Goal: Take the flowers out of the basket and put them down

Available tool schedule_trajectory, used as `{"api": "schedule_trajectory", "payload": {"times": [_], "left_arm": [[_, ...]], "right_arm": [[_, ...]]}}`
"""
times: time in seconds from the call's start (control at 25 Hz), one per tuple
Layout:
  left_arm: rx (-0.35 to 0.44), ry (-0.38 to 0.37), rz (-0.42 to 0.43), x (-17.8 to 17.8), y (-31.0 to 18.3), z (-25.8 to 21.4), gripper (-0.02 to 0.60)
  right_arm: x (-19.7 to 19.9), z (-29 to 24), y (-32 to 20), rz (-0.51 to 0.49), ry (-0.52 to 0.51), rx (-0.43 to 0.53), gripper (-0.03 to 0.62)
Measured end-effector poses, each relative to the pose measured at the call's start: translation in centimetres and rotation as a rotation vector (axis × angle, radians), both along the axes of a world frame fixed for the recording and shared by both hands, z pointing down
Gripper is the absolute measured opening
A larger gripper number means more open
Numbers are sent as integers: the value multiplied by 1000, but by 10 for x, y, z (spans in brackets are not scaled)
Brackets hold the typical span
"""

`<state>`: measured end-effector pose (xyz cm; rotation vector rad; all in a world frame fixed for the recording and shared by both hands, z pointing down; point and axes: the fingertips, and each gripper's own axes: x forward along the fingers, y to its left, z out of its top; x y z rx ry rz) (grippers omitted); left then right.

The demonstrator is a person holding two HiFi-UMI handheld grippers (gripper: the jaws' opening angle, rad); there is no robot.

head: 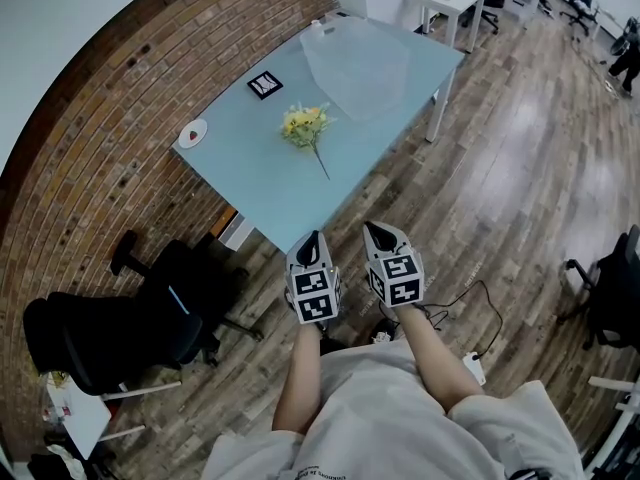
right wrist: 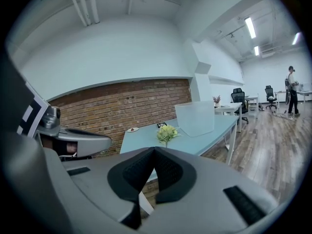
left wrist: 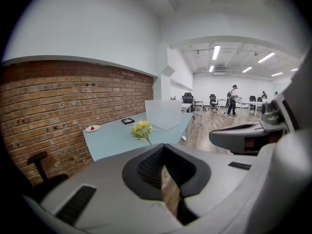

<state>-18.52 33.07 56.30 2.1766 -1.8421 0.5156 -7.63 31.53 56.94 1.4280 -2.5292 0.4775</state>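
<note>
1. The pale blue counter (head: 250,168) carries the translucent basket (head: 360,63) at its far end.
2. The yellow flowers (head: 306,125) lie flat on the counter just beside the basket, outside it.
3. I hold the left claw (head: 313,238) and right claw (head: 378,230) short of the counter's near corner, each pressed together on nothing.
4. I judge the put-down complete. The next move calls for no grasp, only keeping both claws clear.
</note>
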Motion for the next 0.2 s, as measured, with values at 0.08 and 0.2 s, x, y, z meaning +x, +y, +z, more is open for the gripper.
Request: {"api": "schedule_trajectory", "payload": {"times": [0.08,0.2], "left_arm": [[-2,1,-2,0,-1,1,18],[-5,1,-4,1,-3,3,18]], "right_arm": [[2,-1,-3,4,1,3,12],[6,-1,-6,11,0,2,12]]}}
